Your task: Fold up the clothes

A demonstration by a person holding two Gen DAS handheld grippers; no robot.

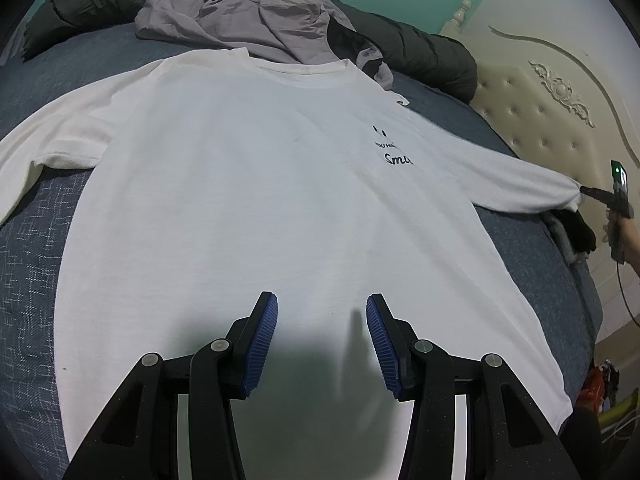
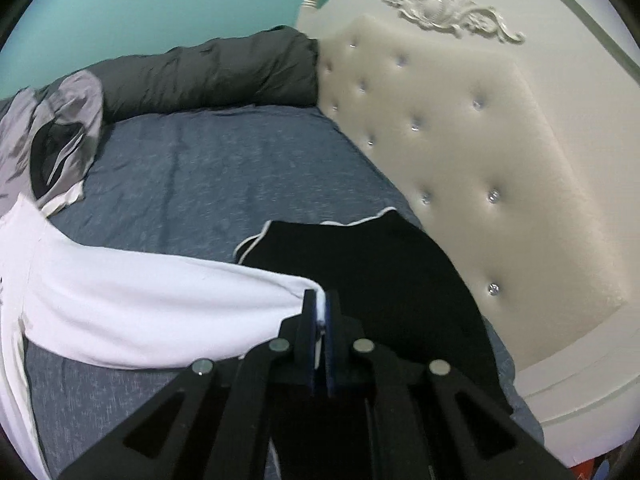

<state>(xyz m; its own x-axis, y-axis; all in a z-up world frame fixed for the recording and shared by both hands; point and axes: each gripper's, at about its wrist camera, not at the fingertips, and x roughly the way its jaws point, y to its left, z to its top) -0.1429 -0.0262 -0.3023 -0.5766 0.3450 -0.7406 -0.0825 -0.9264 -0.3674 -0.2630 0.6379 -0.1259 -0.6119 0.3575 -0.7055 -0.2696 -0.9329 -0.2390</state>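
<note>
A white long-sleeved shirt [image 1: 248, 184] with small black print lies spread flat, front up, on the blue bed [image 1: 36, 240]. My left gripper [image 1: 322, 304] is open and empty, hovering over the shirt's lower middle. My right gripper [image 2: 320, 300] is shut on the cuff of the shirt's right sleeve [image 2: 160, 304], holding it stretched out sideways above a black garment [image 2: 380, 272]. The right gripper also shows in the left wrist view [image 1: 592, 191] at the sleeve's end.
A crumpled grey garment [image 1: 240, 12] and a rolled dark duvet [image 2: 208, 72] lie along the far side of the bed. A cream tufted headboard [image 2: 460, 140] stands to the right. The teal wall is behind.
</note>
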